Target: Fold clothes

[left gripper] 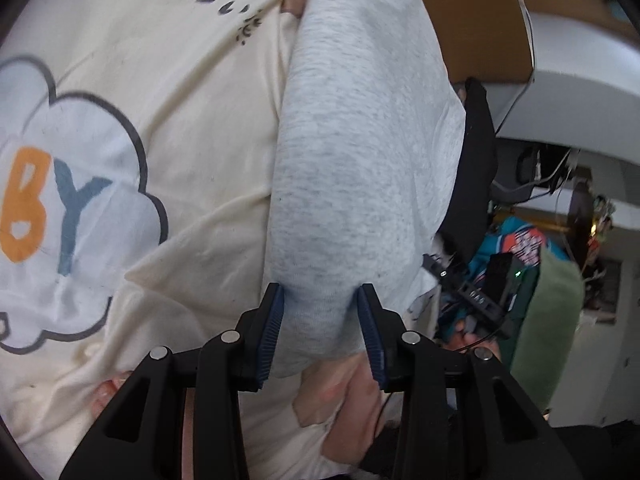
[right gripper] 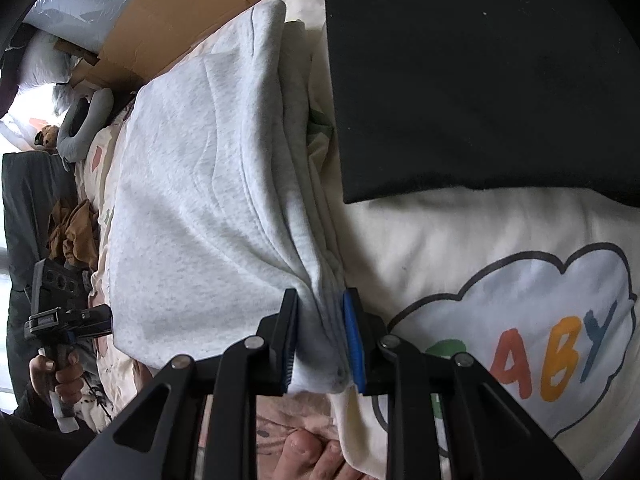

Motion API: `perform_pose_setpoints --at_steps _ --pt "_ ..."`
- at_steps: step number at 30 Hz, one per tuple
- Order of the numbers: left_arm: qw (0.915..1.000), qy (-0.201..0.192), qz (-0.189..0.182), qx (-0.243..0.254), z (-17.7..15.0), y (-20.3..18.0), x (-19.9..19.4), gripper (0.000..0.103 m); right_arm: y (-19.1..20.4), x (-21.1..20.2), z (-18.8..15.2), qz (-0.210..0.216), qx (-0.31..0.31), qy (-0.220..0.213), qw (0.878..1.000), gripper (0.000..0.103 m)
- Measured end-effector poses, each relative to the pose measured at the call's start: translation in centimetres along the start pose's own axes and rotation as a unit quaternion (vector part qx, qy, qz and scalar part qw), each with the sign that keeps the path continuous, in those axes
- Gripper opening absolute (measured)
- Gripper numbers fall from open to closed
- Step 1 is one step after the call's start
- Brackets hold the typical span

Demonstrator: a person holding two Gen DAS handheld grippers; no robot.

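A light grey sweatshirt (left gripper: pixel 360 140) lies folded on a cream bedsheet. In the left wrist view its rounded folded end sits between the blue pads, and my left gripper (left gripper: pixel 322 320) is shut on that thick fold. In the right wrist view my right gripper (right gripper: pixel 320 340) is shut on a bunched corner of the same grey sweatshirt (right gripper: pixel 192 200), several layers pinched together. A cream T-shirt (right gripper: pixel 460 240) with a cloud print and coloured letters lies beside it, partly under a folded black garment (right gripper: pixel 480 80). The left gripper (right gripper: pixel 60 312) shows at the sweatshirt's far edge, held by a hand.
A brown cardboard box (right gripper: pixel 180 12) stands behind the clothes, with pillows and a grey neck cushion (right gripper: pixel 80 128) to its left. A person's toes (right gripper: pixel 312 456) show under my right gripper. Cables, a teal bag (left gripper: pixel 516 240) and a green cushion (left gripper: pixel 556 312) lie beyond the bed.
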State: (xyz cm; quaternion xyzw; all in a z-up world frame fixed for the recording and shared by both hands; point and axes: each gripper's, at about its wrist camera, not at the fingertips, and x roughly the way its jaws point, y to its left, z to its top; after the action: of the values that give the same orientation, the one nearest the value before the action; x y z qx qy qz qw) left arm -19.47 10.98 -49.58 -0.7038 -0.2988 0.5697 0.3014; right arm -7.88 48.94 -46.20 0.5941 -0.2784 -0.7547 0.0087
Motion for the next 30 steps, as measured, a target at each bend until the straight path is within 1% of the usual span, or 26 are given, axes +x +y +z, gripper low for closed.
perform_pose_setpoints --at_steps 1,2,3,5,7,8,10,11,15,19,20,21,22,23,25,27,30 --pt "0.9999 -0.001 -0.013 -0.01 0.1 0.3 0.1 0.045 0.0 0.0 0.0 0.001 0.0 0.0 1.0 0.02" --pt "0.9994 -0.004 -0.028 -0.019 0.1 0.5 0.1 0.054 -0.1 0.0 -0.1 0.003 -0.001 0.0 1.0 0.021" --pt "0.9986 -0.007 -0.044 -0.029 0.2 0.8 0.2 0.06 -0.1 0.0 -0.1 0.004 -0.001 0.001 1.0 0.021" --pt "0.9975 -0.009 -0.059 -0.038 0.4 1.0 0.5 0.064 -0.4 -0.2 -0.1 0.009 0.002 0.002 1.0 0.021" --pt "0.997 -0.01 -0.066 -0.04 0.6 1.4 0.6 0.064 -0.8 -0.4 -0.2 0.013 0.004 0.002 1.0 0.021" --pt "0.9976 -0.008 -0.057 -0.038 0.7 1.7 0.7 0.065 -1.0 -0.4 -0.2 0.016 0.004 0.002 1.0 0.021" --pt "0.9992 -0.002 -0.026 -0.03 0.9 2.1 1.0 0.065 -1.5 -0.7 -0.5 0.017 0.003 0.002 1.0 0.021" --pt "0.9994 -0.002 -0.022 -0.027 0.9 2.1 0.9 0.065 -1.7 -0.9 -0.6 0.018 0.002 0.002 1.0 0.022" --pt "0.9993 0.0 -0.029 -0.022 0.6 1.9 1.2 0.065 -1.7 -0.9 -0.9 0.019 0.002 0.003 1.0 0.022" --pt "0.9988 0.01 -0.047 -0.013 0.4 1.5 3.0 0.065 -1.3 -0.7 -0.9 0.028 0.008 0.005 1.0 0.025" --pt "0.9986 0.011 -0.05 -0.011 0.4 1.4 3.4 0.065 -1.2 -0.7 -0.8 0.028 0.007 0.006 1.0 0.029" --pt "0.9985 0.012 -0.053 -0.012 0.5 1.5 3.5 0.065 -0.9 -0.6 -0.8 0.023 0.004 0.007 1.0 0.036" --pt "0.9981 0.012 -0.057 -0.016 0.5 1.8 3.6 0.065 -0.7 -0.7 -0.9 0.018 0.003 0.008 1.0 0.037" --pt "0.9981 0.011 -0.058 -0.016 0.4 1.8 3.6 0.065 -0.5 -0.8 -0.9 0.022 0.004 0.005 1.0 0.038" --pt "0.9983 0.009 -0.056 -0.011 0.2 1.7 3.5 0.062 -0.1 -1.2 -1.0 0.03 0.004 -0.003 1.0 0.039" --pt "0.9985 0.006 -0.053 -0.013 0.1 1.7 3.4 0.046 0.2 -1.1 -1.0 0.03 -0.001 -0.005 1.0 0.039" --pt "0.9986 0.003 -0.048 -0.022 0.0 1.3 3.1 0.035 0.5 -0.4 -1.0 0.033 -0.004 -0.002 0.999 0.042"
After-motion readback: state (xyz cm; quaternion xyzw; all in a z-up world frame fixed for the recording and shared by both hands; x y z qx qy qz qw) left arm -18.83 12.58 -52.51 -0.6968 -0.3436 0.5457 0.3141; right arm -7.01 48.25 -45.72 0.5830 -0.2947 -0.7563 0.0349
